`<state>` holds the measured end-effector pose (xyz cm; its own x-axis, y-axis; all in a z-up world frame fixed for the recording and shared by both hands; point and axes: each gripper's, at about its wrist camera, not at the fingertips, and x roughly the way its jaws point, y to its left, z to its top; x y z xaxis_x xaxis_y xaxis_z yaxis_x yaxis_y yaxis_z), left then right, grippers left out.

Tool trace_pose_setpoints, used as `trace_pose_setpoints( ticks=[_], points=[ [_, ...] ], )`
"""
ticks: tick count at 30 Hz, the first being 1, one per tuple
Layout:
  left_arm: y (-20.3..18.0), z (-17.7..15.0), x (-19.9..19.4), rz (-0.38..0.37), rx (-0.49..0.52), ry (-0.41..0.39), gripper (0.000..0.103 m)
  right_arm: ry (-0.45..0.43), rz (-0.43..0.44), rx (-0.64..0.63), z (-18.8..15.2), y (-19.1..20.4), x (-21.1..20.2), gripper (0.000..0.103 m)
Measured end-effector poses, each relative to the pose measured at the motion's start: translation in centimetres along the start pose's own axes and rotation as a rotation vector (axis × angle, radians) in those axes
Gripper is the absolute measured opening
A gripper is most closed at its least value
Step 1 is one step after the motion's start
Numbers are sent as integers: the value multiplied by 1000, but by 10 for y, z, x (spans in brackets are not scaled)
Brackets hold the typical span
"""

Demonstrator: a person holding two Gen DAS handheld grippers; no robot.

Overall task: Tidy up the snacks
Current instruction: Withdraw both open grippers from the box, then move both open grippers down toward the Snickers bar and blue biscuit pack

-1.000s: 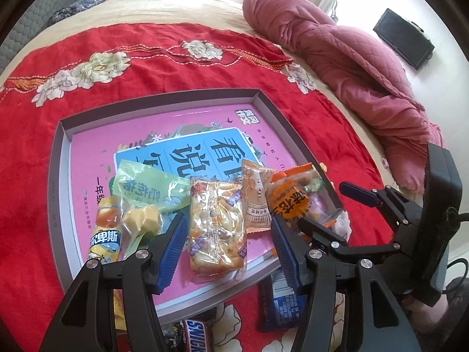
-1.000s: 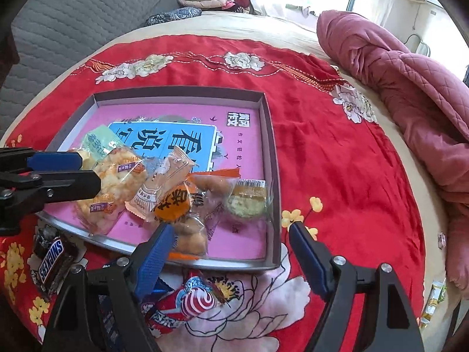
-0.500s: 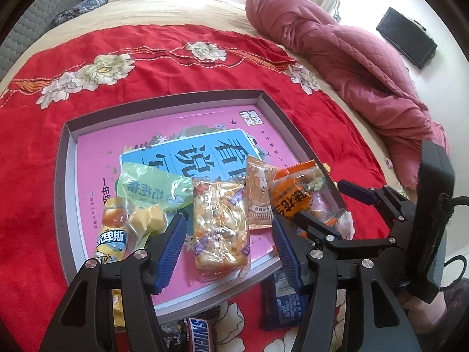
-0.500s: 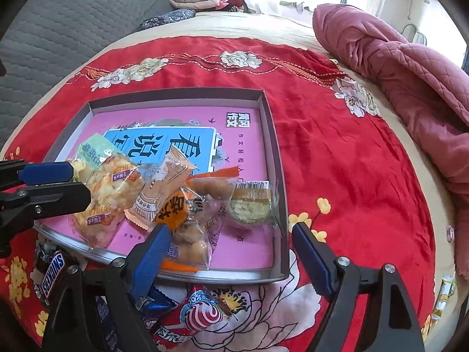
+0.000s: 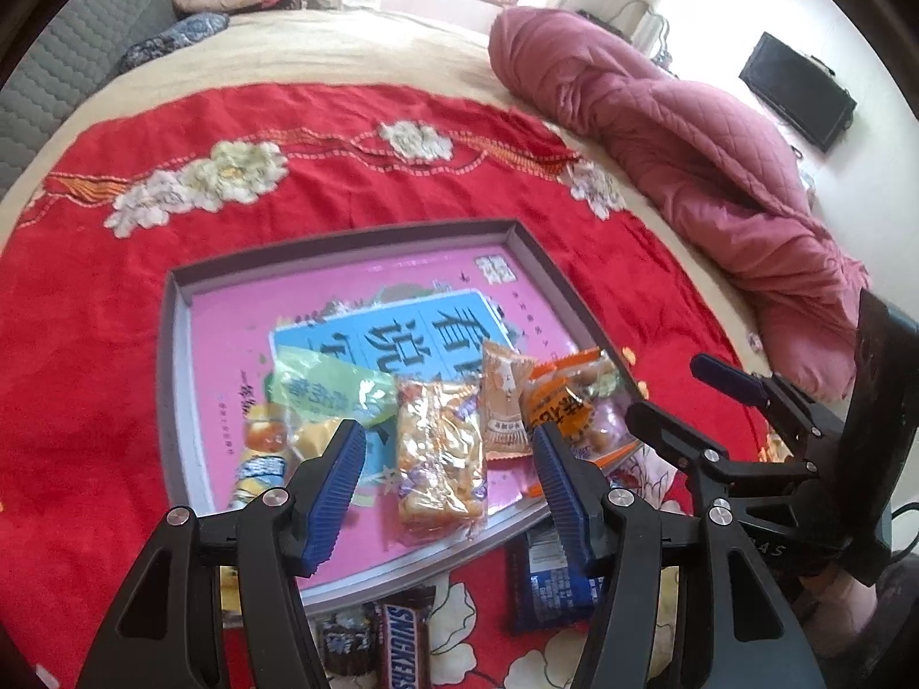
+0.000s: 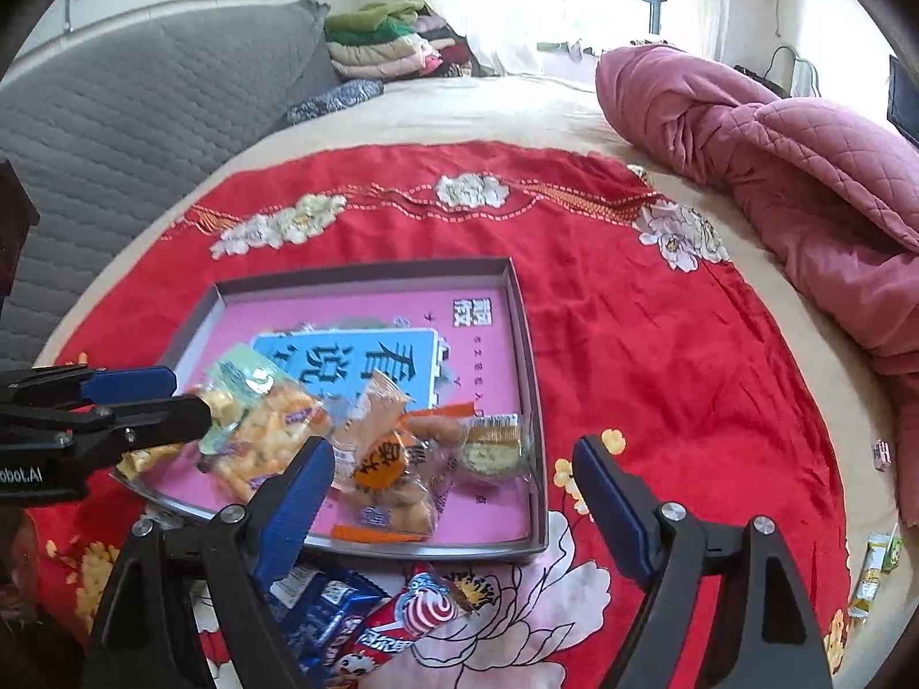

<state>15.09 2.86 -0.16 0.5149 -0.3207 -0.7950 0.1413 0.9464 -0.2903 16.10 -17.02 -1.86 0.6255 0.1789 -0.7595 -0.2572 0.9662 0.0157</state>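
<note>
— Blue ribbed pads (image 5: 336,494) on the left tongs (image 5: 448,436) stand apart, and nothing is between them. The right tongs (image 6: 454,451) are also released, wider than the left, and empty.

— What has changed just now?

— Both tongs have lifted a little away from the grey tray (image 5: 344,238). It looks smaller and farther than one second ago. The right pair opened slightly more. The snacks in the tray did not move.

— So what does it mean for the task?

— I think one placing is finished and the hands are pulling back to choose the next snack. It is only my judgement.

— How many are already in the tray?

— I count six, all crowded at the near side: one yellow-and-blue packet (image 5: 261,453), one green packet (image 5: 321,390), one clear pack of yellow crisps (image 5: 439,453), one tan packet (image 5: 505,396), one orange packet (image 5: 574,402), and one small round cake in clear wrap (image 6: 491,448).

— And outside?

— On the red blanket (image 5: 86,316), just beside the near rim, at least four: one Snickers bar (image 5: 402,651), one dark wrapper (image 5: 344,643) touching it, one blue packet (image 5: 545,585) and one red-and-white packet (image 6: 402,626). One green-yellow packet (image 6: 876,568) lies well apart at the edge of the bed (image 5: 344,46).

— Then the work is about half done?

— Roughly, yes. These loose ones are not yet sorted.
</note>
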Motion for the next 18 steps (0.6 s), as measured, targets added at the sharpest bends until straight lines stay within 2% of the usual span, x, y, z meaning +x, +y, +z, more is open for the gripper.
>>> trace_pose_setpoints(
  ticks=[14,18],
  points=[
    [26,0,-38,54,-64,-40,63,-35,59,57,4,-1,-27,89],
    [32,-5,-45,80,-73,-38,63,-53,58,74,6,-1,-34,97]
  ],
)
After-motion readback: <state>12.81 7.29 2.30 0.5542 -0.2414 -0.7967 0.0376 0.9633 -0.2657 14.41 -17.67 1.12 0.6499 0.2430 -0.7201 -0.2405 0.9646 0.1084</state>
